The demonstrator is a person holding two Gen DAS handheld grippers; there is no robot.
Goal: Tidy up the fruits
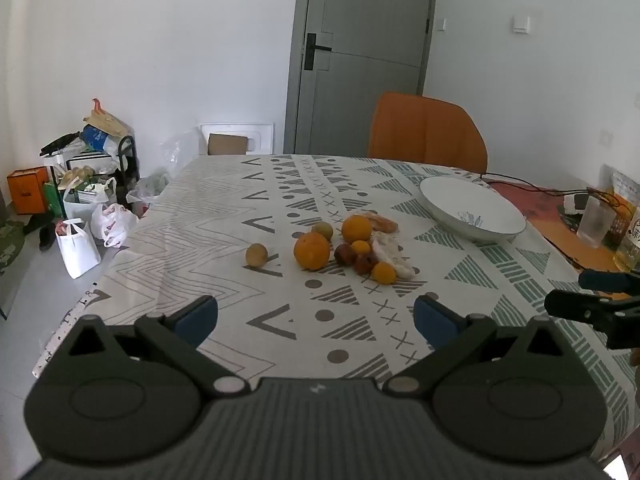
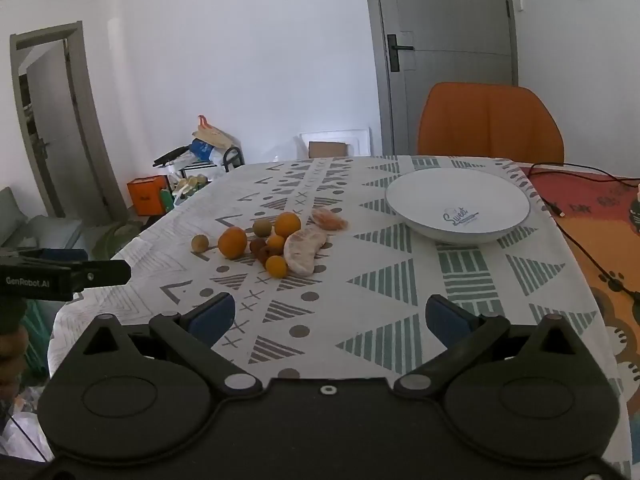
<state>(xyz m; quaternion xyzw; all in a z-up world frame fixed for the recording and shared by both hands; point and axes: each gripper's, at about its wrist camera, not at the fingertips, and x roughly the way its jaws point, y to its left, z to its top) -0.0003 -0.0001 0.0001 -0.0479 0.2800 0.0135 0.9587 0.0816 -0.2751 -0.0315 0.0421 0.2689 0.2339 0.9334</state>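
Left hand-held gripper (image 1: 316, 322): jaws spread wide, nothing between the blue pads, poised above the near tabletop (image 1: 240, 344). Right hand-held gripper (image 2: 330, 320): likewise spread and unloaded, over the patterned cloth.

Mid-table, a loose cluster of fruits: large orange (image 1: 311, 251), second orange (image 1: 357, 229), small yellow-orange fruit (image 1: 384, 272), dark red fruits (image 1: 346, 255), peeled citrus segments (image 2: 304, 250). One tan round fruit (image 1: 256, 255) sits apart, left of the cluster.

Farther right, white bowl (image 2: 458, 204), no fruit inside it. Beyond the table, orange chair (image 2: 490, 120) and grey door (image 1: 360, 40).
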